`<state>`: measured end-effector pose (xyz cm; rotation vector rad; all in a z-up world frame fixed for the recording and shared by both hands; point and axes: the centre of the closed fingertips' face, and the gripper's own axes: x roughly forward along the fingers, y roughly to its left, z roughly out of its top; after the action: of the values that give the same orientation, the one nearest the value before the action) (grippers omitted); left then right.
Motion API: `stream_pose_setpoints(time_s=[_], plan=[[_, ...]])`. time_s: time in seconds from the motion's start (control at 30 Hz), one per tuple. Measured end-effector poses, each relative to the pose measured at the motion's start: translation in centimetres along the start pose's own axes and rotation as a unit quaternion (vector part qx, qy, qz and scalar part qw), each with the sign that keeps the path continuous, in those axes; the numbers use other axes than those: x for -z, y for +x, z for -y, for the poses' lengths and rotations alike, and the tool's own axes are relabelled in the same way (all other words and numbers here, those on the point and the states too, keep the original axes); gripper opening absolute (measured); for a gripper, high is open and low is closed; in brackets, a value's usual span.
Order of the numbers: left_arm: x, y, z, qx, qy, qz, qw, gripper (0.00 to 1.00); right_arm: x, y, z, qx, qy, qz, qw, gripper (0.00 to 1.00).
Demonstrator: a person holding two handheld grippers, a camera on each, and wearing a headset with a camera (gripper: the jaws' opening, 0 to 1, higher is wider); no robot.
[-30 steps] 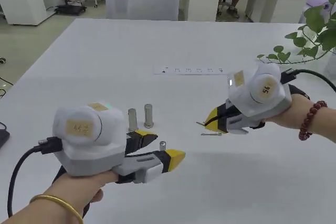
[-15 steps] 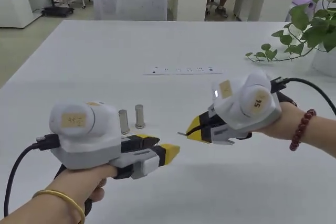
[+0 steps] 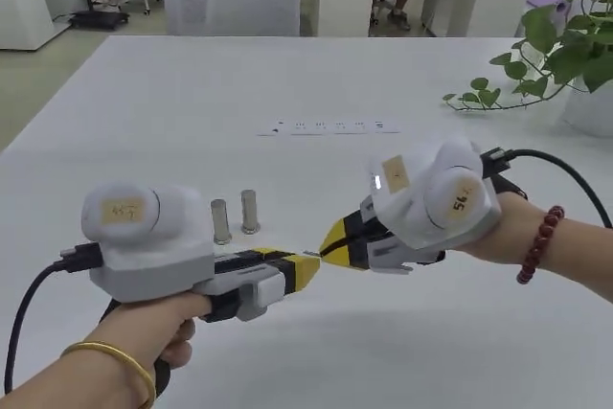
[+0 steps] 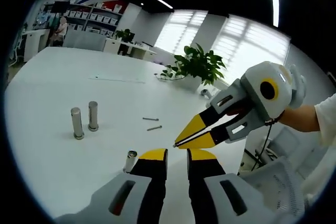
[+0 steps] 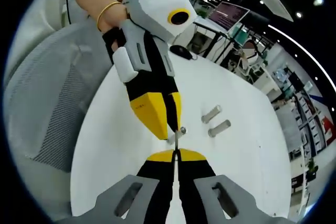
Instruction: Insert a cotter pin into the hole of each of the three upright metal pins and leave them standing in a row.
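Two upright metal pins [image 3: 219, 222] [image 3: 250, 211] stand side by side on the white table; the left gripper view shows them too [image 4: 77, 123] [image 4: 93, 115]. A third metal pin [image 4: 129, 160] stands just outside my left gripper's left jaw; its top [image 5: 182, 129] sits by that gripper's tips. My left gripper [image 3: 305, 270] [image 4: 177, 155] has its jaws nearly together with nothing between them. My right gripper [image 3: 330, 239] [image 5: 176, 154] is shut on a thin cotter pin [image 5: 176, 142]. The cotter pin points at the third pin, tip to tip with the left gripper.
Two loose cotter pins [image 4: 150, 119] [image 4: 154, 128] lie on the table beyond the grippers. A flat socket strip [image 3: 330, 126] lies mid-table. A potted plant [image 3: 565, 35] stands at the right edge and a chair [image 3: 230, 2] at the far side.
My right gripper has moved left with the cotter pin until its tips meet the left gripper's. The left jaws, wide apart around the third pin a second ago, have closed up.
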<state>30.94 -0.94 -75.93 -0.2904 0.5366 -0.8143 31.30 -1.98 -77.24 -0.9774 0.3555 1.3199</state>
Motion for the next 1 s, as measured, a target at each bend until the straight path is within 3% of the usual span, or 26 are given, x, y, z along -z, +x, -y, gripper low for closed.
stream_pose_setpoints(time_s=[0.43,0.83,1.0], plan=[[-0.2,0.1,-0.1,-0.003,-0.035,0.008,0.9993,0.04,-1.1,0.3,-0.4,-0.003,-0.015,0.008,0.9998,0.02],[0.5,-0.2,0.0,-0.003,-0.024,-0.003,0.9997,0.01,-1.4,0.4,-1.0,-0.006,-0.018,0.009,0.9998,0.02],[0.3,-0.3,-0.1,0.002,-0.028,0.006,0.9996,0.00,-1.6,0.4,-0.8,0.000,-0.019,0.010,0.9998,0.02]])
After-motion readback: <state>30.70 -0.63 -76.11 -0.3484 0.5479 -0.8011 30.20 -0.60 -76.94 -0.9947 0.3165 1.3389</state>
